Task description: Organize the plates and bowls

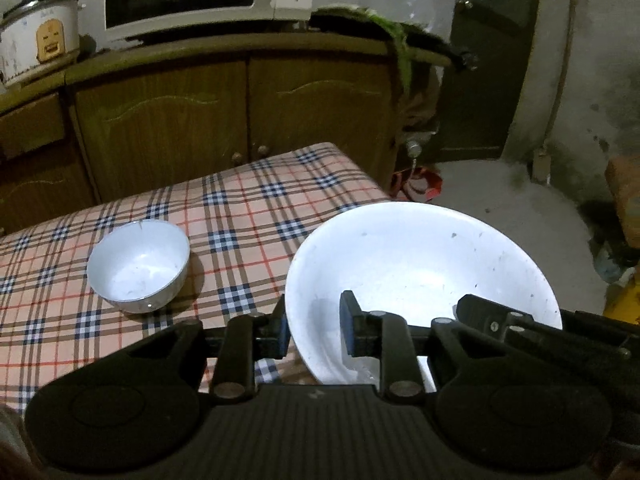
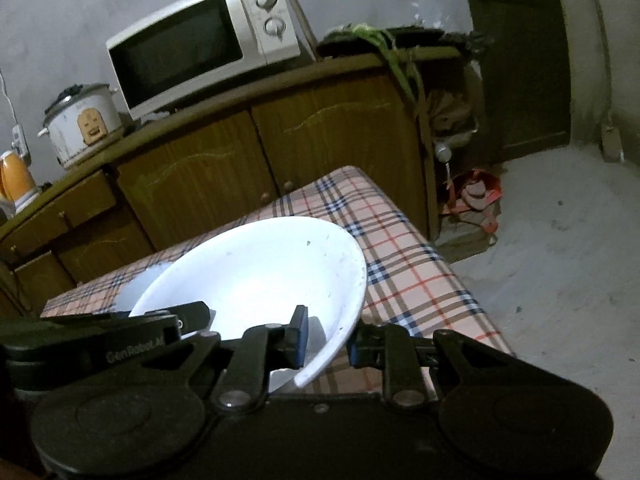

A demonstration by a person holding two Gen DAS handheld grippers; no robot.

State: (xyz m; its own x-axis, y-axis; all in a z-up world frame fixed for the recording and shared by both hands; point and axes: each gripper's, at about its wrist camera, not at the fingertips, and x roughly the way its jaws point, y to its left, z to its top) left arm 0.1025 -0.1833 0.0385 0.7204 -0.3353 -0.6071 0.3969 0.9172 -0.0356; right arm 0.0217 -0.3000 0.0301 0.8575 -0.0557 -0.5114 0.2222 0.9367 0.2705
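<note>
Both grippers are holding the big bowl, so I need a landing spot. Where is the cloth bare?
Bare checked tablecloth runs between the small bowl and the cabinet-side edge, and on to the far corner. The strip between the small bowl and the large bowl is tighter.

Surface and material notes, both wrist views

Large white bowl (image 1: 420,264), lower centre: glossy glazed finish, smooth, fine dark specks. Small white bowl (image 1: 138,266), left: same glossy glaze. Tablecloth (image 1: 248,208): matt checked cloth. Cabinet (image 1: 168,128), upper half: brown wood grain, dull sheen. Microwave (image 2: 200,40), upper left: smooth pale casing, dark glossy door. Left gripper (image 1: 314,330) and right gripper (image 2: 326,340): matt black plastic, ribbed base, metal pivot pins. Floor (image 2: 560,280), right: rough grey concrete.
</note>
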